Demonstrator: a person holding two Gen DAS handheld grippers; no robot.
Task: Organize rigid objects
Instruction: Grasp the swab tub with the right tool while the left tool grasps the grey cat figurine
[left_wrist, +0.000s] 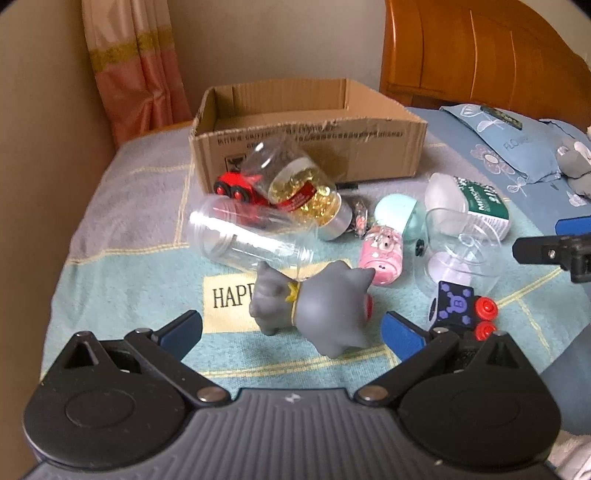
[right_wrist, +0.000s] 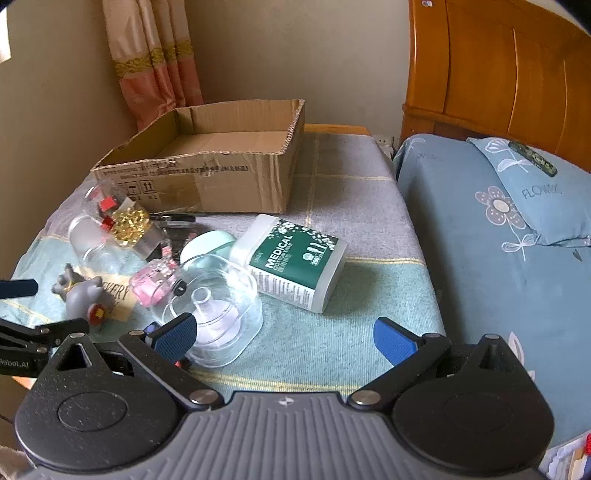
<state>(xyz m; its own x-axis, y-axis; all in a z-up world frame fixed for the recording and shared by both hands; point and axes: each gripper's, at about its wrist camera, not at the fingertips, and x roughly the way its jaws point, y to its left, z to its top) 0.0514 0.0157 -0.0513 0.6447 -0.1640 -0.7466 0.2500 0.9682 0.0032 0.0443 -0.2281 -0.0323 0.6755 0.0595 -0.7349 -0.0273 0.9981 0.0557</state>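
Grey rubber fills the space ahead of your left gripper (left_wrist: 291, 328): a toy cat (left_wrist: 314, 310) lies on its side on the blanket (left_wrist: 122, 273), between the spread blue pads (left_wrist: 400, 338) but touching neither. Both fingers stand wide apart with nothing held.

Behind the cat a clear jar (left_wrist: 251, 240) lies on its side, its open mouth toward the left. A second jar (left_wrist: 295, 184) holding gold flakes leans on top of it, and a red toy car (left_wrist: 236, 186) sits just behind, close against the front wall of the cardboard box (left_wrist: 369, 147). The box is open at the top, and its floor is bare as far as the right view shows.

To the right of the cat you have a small pink bottle (left_wrist: 380, 258), a mint lid (left_wrist: 397, 212), a clear plastic cup (left_wrist: 461, 254) on its side, and a dark cube with red knobs (left_wrist: 461, 306) near your right pad. The white-and-green swab tub (left_wrist: 476, 201) lies beyond the cup.

Your right gripper (right_wrist: 284, 338) is also spread wide and empty. It hovers over the blanket with the cup (right_wrist: 218, 314) just beside its left pad (right_wrist: 175, 334) and the swab tub (right_wrist: 295, 262) lying flat ahead. A blue pillow (right_wrist: 532, 195) rests on the bed to the right, well apart from the clutter.
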